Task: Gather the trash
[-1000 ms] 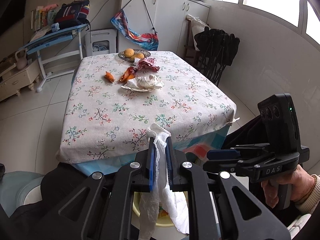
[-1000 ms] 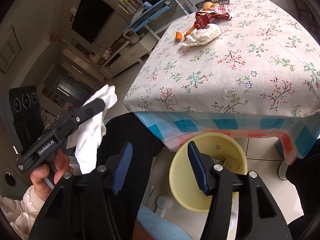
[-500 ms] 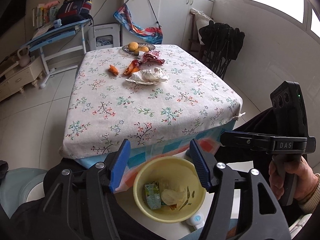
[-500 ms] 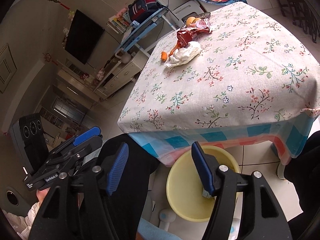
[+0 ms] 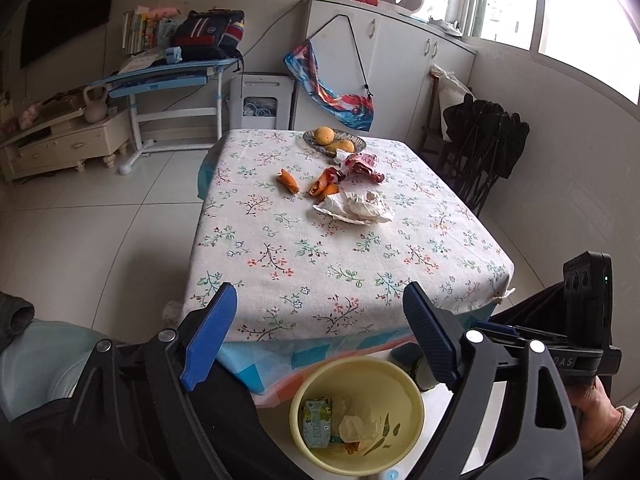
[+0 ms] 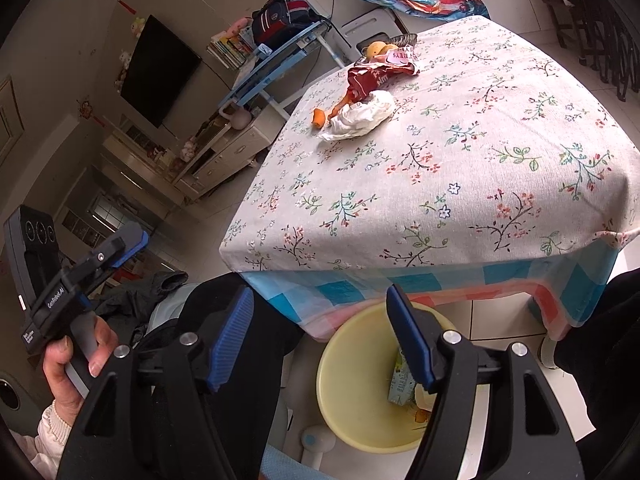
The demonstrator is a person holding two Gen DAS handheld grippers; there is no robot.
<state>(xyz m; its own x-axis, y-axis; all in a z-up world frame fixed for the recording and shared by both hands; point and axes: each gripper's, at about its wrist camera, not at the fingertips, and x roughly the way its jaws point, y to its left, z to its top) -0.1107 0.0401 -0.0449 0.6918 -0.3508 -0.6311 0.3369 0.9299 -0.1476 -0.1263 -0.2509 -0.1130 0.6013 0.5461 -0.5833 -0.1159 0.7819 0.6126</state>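
Trash: crumpled white tissue (image 5: pixel 354 209), orange peels (image 5: pixel 289 180) on tablecloth. Left gripper (image 5: pixel 320 340), right gripper (image 6: pixel 320 342) fingers opening, empty.

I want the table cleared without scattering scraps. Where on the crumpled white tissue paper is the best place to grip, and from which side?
Probably the raised, bunched middle of the crumpled white tissue paper, coming from above on the near side. Its near edge lies thin and flat on the tablecloth, giving pads little to pinch, while orange peels and a red wrapper crowd its far side.
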